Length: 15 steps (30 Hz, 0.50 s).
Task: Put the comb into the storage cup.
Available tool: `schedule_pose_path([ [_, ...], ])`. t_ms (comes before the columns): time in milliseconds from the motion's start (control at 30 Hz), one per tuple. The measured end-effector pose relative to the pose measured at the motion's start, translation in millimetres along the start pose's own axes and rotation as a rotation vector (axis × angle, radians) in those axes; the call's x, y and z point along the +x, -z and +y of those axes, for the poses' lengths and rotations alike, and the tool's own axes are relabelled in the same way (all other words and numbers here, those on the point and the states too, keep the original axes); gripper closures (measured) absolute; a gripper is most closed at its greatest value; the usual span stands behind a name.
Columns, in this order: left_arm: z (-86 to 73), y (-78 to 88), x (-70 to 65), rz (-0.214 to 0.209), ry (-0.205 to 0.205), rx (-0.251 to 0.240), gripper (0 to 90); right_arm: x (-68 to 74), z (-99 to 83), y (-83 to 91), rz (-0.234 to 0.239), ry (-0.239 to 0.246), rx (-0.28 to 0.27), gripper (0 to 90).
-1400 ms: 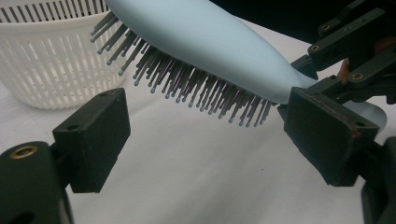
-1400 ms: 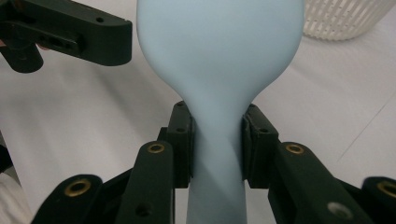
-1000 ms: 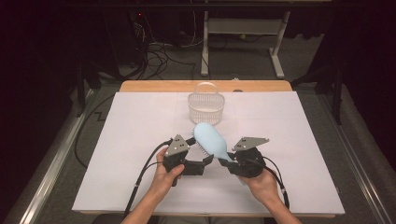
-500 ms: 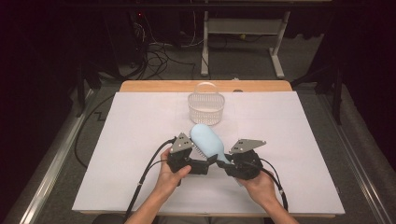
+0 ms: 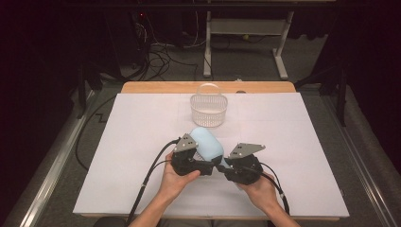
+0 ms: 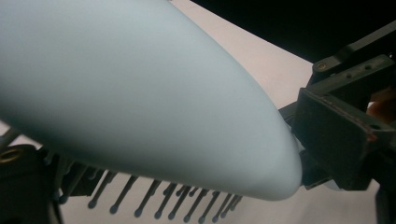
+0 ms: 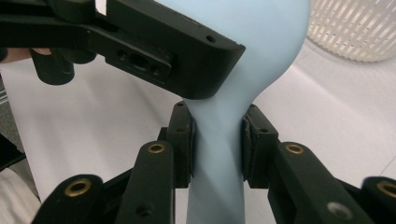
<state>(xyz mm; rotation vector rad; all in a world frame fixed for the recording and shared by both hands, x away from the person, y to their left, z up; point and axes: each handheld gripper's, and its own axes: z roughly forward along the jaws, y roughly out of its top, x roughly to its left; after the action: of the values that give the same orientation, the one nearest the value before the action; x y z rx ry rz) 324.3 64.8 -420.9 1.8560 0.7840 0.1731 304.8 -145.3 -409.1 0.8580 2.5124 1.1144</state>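
Right gripper (image 7: 217,140) fingers (image 7: 183,140) clamp pale blue hairbrush (image 5: 207,144) by its handle; left gripper (image 5: 201,165) fingers just closing at brush head, grip unclear; brush above bench (image 5: 293,142), near white basket (image 5: 208,108).

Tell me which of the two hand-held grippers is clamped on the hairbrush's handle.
The right hand-held gripper: its pads pinch the narrow handle of the light blue hairbrush from both sides. The left hand-held gripper sits at the wide bristled head instead.

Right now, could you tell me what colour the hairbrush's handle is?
Pale blue hairbrush handle, clearest in the right gripper view.
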Motion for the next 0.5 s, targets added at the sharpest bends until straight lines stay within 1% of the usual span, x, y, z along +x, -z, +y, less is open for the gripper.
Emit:
schedule_pose_path([
  [67,0.5,1.2,1.3,-0.012,0.006,0.01,15.1,-0.2,-0.1,-0.4,-0.003,0.0,0.002,70.0],
  [200,0.6,2.3,1.2,-0.019,0.012,0.015,18.1,0.2,0.6,-1.1,-0.007,0.004,0.007,70.1],
  [333,0.8,4.1,4.4,-0.055,0.019,0.024,21.1,-0.3,0.9,-0.7,-0.011,0.007,0.013,70.0],
  [500,1.5,5.9,4.6,-0.059,0.02,0.018,23.7,0.1,2.6,-0.5,-0.02,0.013,0.014,70.0],
])
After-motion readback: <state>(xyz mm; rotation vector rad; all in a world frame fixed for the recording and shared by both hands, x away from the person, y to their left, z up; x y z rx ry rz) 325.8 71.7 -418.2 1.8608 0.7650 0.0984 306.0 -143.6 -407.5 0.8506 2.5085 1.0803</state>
